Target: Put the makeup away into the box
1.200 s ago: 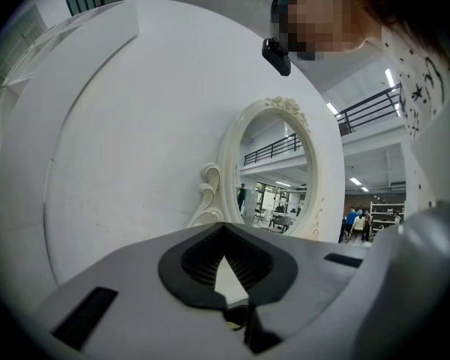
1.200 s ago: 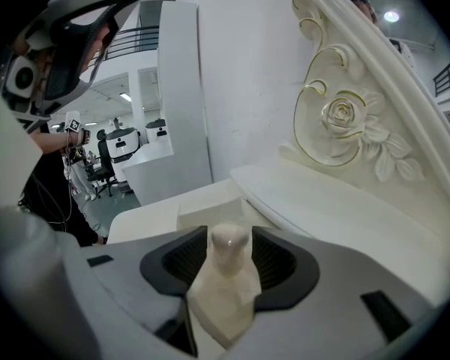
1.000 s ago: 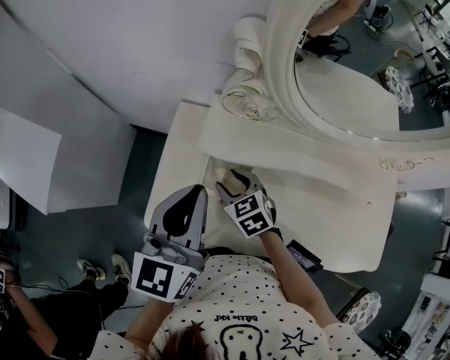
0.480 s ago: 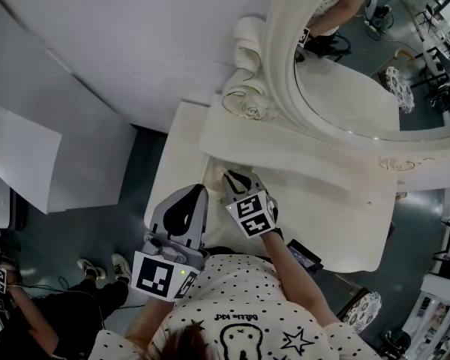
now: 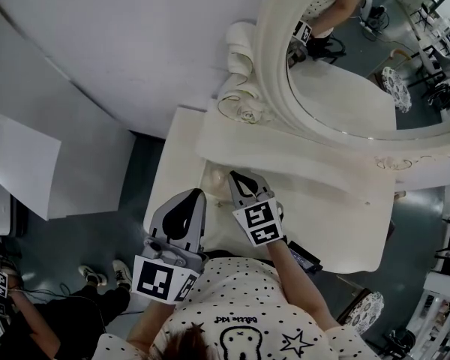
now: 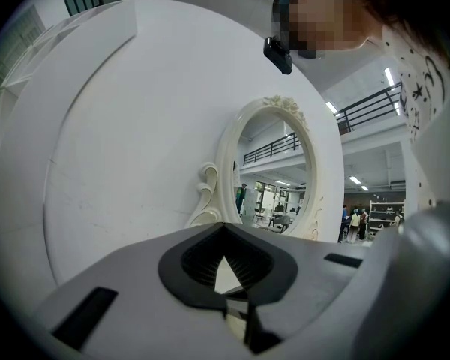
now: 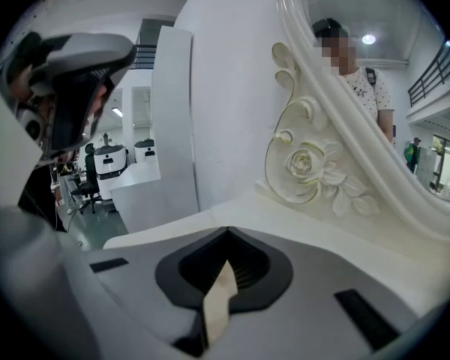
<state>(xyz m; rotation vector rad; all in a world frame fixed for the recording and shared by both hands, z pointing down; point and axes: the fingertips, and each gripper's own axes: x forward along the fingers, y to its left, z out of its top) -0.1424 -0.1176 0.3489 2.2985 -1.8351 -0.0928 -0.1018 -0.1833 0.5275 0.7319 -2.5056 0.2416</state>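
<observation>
Right tool [image 5: 238, 178], just closed on nothing evident, over the desk's [image 5: 337, 216] left end; left tool [image 5: 195, 195] shut alongside; makeup unseen.

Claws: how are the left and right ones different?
The left claw is held by the person's body; the right claw reaches farther over the table toward the mirror. The left claw points level; the right claw tips down and has just closed, whether on anything I can't tell. Both are grey and shut.

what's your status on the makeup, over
Left gripper shut, empty. Right gripper jaws just closed, nothing seen between them, over the vanity table. No makeup or box in view. Nothing in the way.
</observation>
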